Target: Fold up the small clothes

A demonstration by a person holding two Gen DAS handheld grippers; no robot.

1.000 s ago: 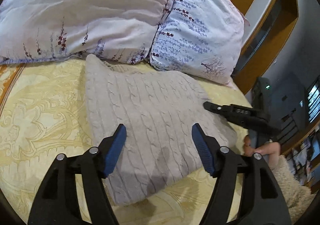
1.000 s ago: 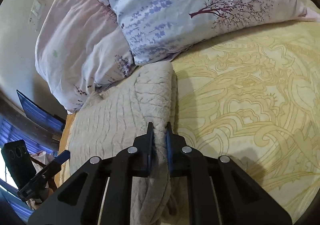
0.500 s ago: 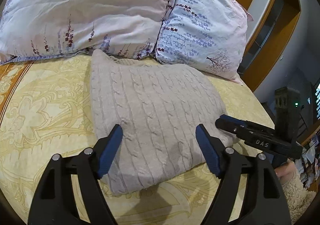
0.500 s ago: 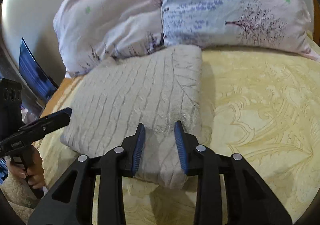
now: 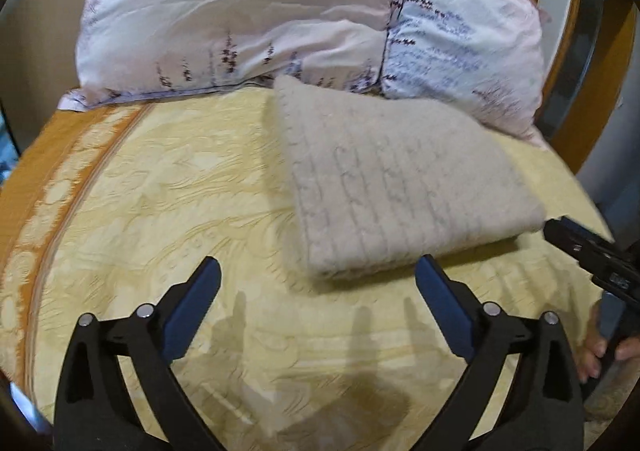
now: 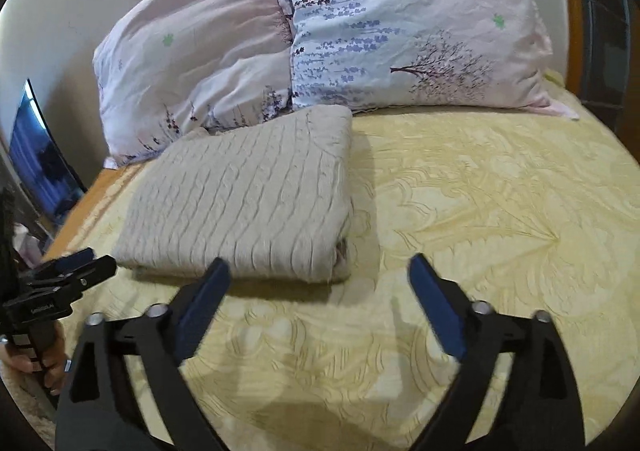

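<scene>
Since a second ago, left wrist view: both fingers of the left gripper (image 5: 316, 285) have pulled back off the folded knit sweater (image 5: 400, 191) and just swung wider; nothing lies between them, only bedspread (image 5: 168, 203).
Sweater, left wrist view: folded into a thick grey rectangle, lying flat on the bed, its far edge touching the two pillows (image 5: 248, 15), its near edge just beyond the blue pads.
Meaning for the task: the fold looks finished on this garment, judging by its squared edges and both tools standing free of it.
Room, left wrist view: a broad stretch of yellow bedspread opens to the left of the sweater as far as the orange border (image 5: 36, 187); on the right, the right gripper (image 5: 588, 251) hangs near the sweater's corner, at the bed's edge.

Since a second ago, right wrist view: the right gripper (image 6: 318, 281), earlier pinched on the sweater's fold, has let go; its fingers have just spread wide and hold nothing.
Sweater, right wrist view: the sweater (image 6: 248, 199) rests ahead and to the left, its folded side rounded and stacked, its near corner just past the left pad.
Room, right wrist view: open bedspread (image 6: 480, 211) runs right to the headboard frame (image 6: 570, 31); the left gripper (image 6: 60, 275) sits beyond the sweater's left corner, apart from it.
</scene>
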